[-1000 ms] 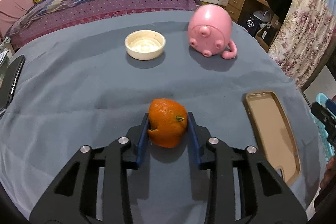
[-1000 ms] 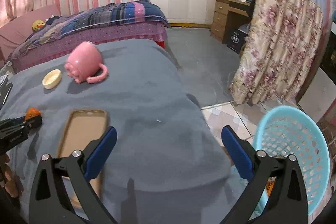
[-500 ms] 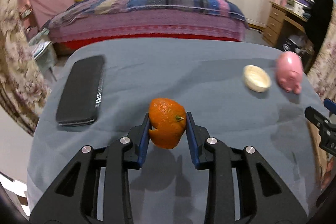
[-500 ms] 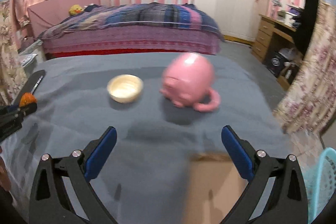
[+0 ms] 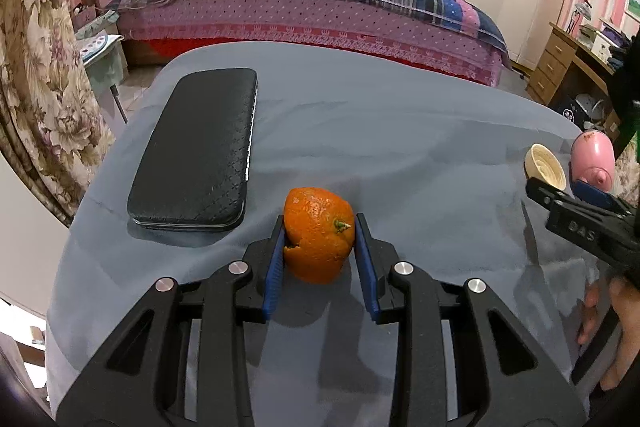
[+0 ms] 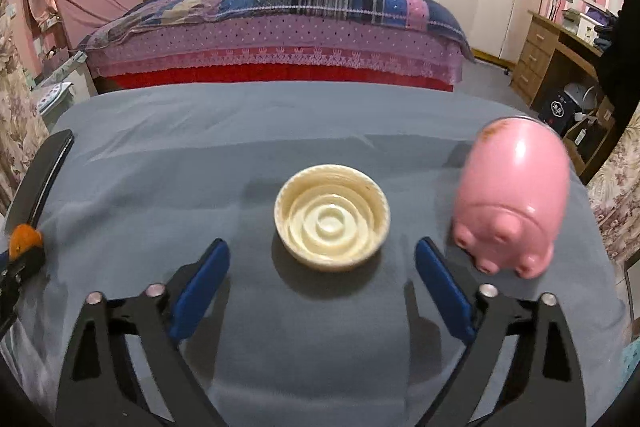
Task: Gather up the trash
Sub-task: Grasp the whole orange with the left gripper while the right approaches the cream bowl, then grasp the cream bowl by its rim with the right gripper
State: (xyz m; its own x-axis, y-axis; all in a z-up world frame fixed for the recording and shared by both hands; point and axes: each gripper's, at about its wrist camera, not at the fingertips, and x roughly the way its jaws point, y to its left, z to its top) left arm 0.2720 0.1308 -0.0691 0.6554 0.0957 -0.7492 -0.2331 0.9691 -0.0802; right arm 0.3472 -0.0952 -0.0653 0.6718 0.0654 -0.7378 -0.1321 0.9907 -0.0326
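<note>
An orange peel (image 5: 318, 235), shaped like a hollow orange with a torn edge, hangs just above the grey-blue tablecloth (image 5: 400, 131). My left gripper (image 5: 319, 231) is shut on it, with a blue pad against each side. In the right wrist view a cream round lid (image 6: 332, 223) lies upside down just ahead of my right gripper (image 6: 321, 247). Its jaws are closing and stand wide to either side of the lid's near rim, with the pads clear of it. The left gripper's tip with the peel (image 6: 24, 239) shows at that view's left edge.
A pink pig-shaped mug (image 6: 514, 195) lies on its side right of the lid. A black quilted case (image 5: 196, 151) lies at the table's left. A bed (image 6: 280, 27) stands behind the table, a flowered curtain (image 5: 36, 67) at left, a wooden desk (image 6: 560, 47) at right.
Both views swung left. The left gripper carried the peel to beside the black case. The right gripper turned from the blue basket to the lid, and its jaws narrowed slightly.
</note>
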